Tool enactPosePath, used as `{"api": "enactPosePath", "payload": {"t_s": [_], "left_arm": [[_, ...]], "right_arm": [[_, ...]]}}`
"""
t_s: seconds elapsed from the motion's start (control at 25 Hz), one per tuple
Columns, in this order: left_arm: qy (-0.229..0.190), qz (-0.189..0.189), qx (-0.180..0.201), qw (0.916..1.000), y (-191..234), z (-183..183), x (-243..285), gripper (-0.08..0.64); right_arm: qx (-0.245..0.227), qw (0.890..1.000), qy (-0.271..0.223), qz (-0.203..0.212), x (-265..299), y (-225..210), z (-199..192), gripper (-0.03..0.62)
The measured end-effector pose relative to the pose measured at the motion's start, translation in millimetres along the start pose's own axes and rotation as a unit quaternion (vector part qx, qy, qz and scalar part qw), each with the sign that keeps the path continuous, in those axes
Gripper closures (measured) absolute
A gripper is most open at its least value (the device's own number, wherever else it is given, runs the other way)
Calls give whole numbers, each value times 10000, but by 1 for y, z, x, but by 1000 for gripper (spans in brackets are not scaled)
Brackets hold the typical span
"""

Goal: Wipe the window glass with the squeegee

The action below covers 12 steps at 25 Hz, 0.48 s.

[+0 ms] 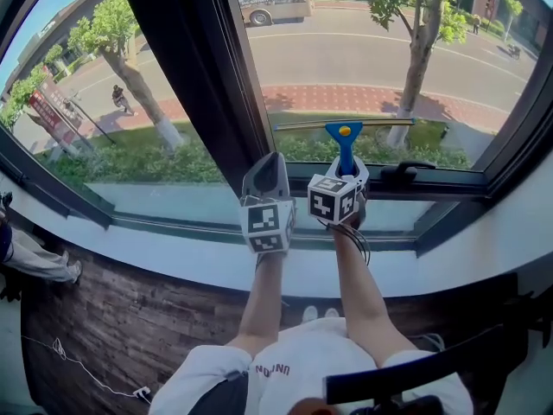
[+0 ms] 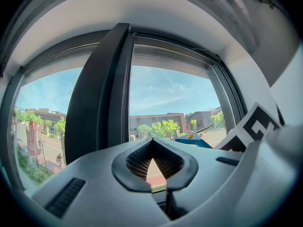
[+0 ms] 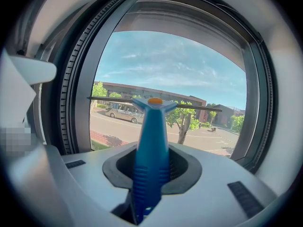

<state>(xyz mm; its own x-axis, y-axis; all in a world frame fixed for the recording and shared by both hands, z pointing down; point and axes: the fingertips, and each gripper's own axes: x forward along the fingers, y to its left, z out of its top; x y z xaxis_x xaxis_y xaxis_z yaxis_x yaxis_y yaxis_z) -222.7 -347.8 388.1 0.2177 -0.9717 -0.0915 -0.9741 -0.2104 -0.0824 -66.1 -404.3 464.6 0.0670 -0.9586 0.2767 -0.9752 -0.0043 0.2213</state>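
Our right gripper (image 3: 150, 174) clamps the squeegee (image 3: 151, 141) by its ribbed handle, the sensible hold. It looks light and stiff, we judge. Our left gripper (image 2: 154, 161) is closed on nothing.

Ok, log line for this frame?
right tool: shut on squeegee | squeegee: upright before window glass | left tool: shut, empty

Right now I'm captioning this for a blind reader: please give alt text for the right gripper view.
The right tongs are shut on the handle of a blue squeegee, which stands upright with its blade level in front of the window glass. Beyond the glass lie a sunlit street, a bus, trees and blue sky.
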Motion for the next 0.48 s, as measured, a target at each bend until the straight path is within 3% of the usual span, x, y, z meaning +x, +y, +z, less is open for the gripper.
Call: {"api": "enactPosePath", "payload": {"t_s": [0.48], "left_arm": [[7,-96,-57,9999,-10,-2,3,557]], "right_arm": [[43,9997,110,236,-4,4,-18,491]]}}
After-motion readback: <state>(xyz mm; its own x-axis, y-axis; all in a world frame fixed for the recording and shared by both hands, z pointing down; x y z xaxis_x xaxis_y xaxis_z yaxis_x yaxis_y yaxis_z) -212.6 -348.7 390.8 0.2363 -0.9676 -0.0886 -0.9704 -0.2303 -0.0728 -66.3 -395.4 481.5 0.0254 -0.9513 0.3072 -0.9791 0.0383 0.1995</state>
